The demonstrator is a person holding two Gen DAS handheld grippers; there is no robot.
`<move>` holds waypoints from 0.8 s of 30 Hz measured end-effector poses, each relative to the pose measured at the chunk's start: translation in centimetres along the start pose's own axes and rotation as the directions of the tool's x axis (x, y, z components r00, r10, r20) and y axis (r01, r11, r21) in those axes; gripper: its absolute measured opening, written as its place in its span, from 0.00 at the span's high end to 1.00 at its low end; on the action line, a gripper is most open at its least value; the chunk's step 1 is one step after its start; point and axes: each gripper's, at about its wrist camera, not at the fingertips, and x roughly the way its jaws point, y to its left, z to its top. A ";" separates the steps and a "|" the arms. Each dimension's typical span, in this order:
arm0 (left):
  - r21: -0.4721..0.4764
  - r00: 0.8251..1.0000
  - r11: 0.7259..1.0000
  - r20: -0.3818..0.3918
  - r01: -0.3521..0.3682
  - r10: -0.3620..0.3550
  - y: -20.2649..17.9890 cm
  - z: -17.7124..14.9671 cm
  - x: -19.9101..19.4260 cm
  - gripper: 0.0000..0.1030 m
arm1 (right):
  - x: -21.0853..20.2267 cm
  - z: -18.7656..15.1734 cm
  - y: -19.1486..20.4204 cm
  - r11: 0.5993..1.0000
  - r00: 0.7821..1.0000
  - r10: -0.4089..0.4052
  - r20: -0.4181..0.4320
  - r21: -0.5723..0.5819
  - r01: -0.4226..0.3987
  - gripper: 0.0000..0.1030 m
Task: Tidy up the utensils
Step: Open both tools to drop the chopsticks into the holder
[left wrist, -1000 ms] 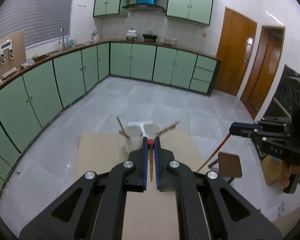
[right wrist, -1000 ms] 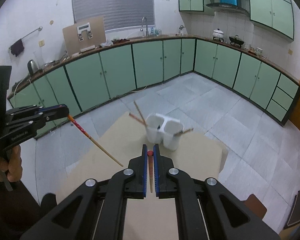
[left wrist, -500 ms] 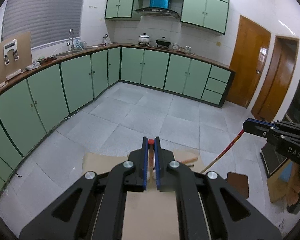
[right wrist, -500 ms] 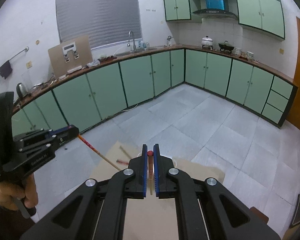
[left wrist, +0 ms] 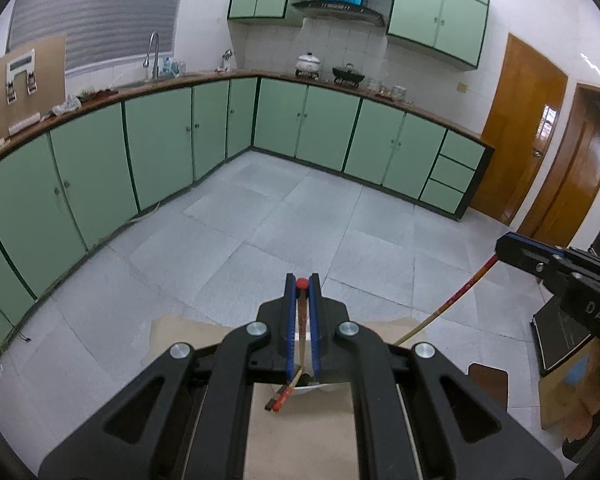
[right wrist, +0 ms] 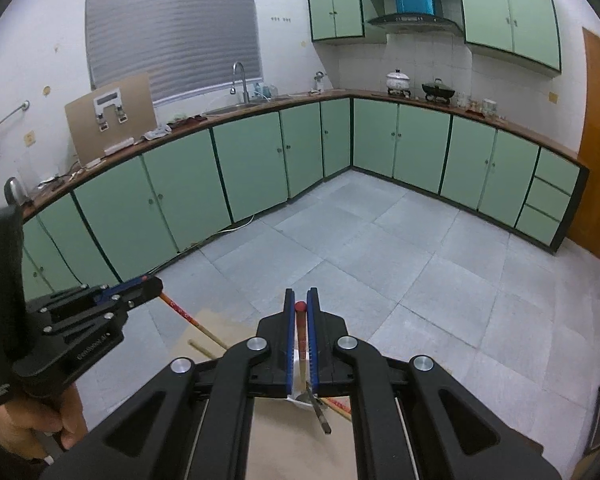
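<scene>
Left wrist view:
Left hand-held gripper (left wrist: 302,286): clenching on a red-tipped chopstick (left wrist: 300,312) that is running down between its blue pads.
Right hand-held gripper (left wrist: 504,249): showing at the right edge, gripping a second chopstick (left wrist: 456,300) that is slanting down toward the worktop (left wrist: 172,336).
White holder (left wrist: 305,387): peeking out just below the pads, mostly hidden, with a chopstick end (left wrist: 279,400) sticking out.

Right wrist view:
Right hand-held gripper (right wrist: 301,305): pinching its own red-tipped chopstick (right wrist: 300,328).
Left hand-held gripper (right wrist: 154,286): sitting at the left, a hand (right wrist: 32,428) wrapping its handle, its chopstick (right wrist: 188,318) angling down over the worktop (right wrist: 220,326).
White holder (right wrist: 298,396): lying under the jaws, largely covered.
</scene>
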 end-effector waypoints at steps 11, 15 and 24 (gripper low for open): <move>-0.023 0.997 1.000 -0.075 0.001 -0.003 1.6 -2.3 6.2 0.95 | 5.8 -2.4 -2.8 0.998 0.998 0.009 -0.060 0.068 -0.005 0.94; -0.024 0.995 1.000 -0.100 -0.003 0.001 1.7 -3.2 7.0 0.94 | 6.9 -3.3 -3.2 0.997 0.997 0.009 -0.081 0.075 -0.003 0.94; -0.015 0.996 0.999 -0.088 -0.032 0.030 2.1 -3.4 6.2 0.83 | 7.6 -4.7 -3.0 0.998 0.993 -0.012 -0.118 0.057 0.018 0.87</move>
